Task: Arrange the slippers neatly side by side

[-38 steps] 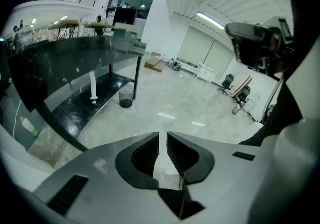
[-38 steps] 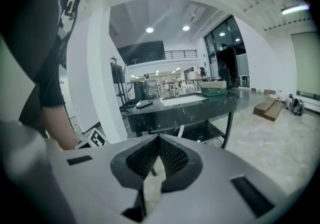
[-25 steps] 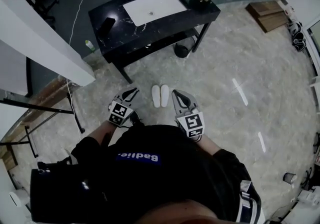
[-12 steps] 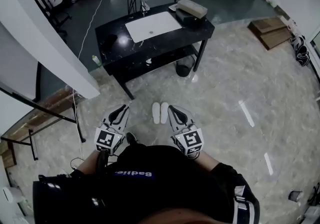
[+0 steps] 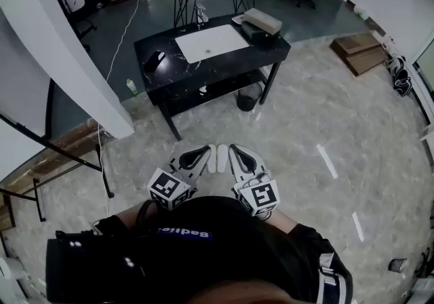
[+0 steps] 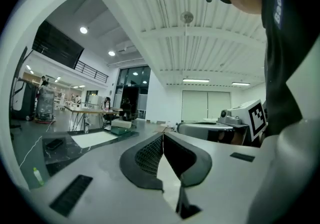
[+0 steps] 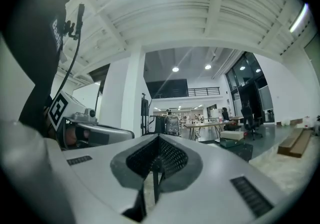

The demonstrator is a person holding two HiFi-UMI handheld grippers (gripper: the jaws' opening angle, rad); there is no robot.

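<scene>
Two white slippers (image 5: 218,157) lie side by side on the marble floor, toes toward the black table; only a strip of them shows between my grippers. My left gripper (image 5: 203,153) is held just left of the pair and above it, with jaws shut and nothing held. My right gripper (image 5: 237,150) is held just right of the pair, also shut and empty. In the left gripper view the left gripper (image 6: 162,135) points level across the room, with no slippers in sight. The right gripper (image 7: 159,138) does the same in the right gripper view.
A black table (image 5: 268,43) with a white board on top stands ahead, with a dark bin (image 5: 249,98) under it. A white wall (image 5: 61,65) runs at the left, with a green bottle (image 5: 131,85) at its corner. Wooden boards (image 5: 359,51) and dark shoes (image 5: 399,76) lie far right.
Both grippers have drawn closer together over the slippers, the left one swinging in toward the pair. The head view has tilted up. The slippers have not moved.
</scene>
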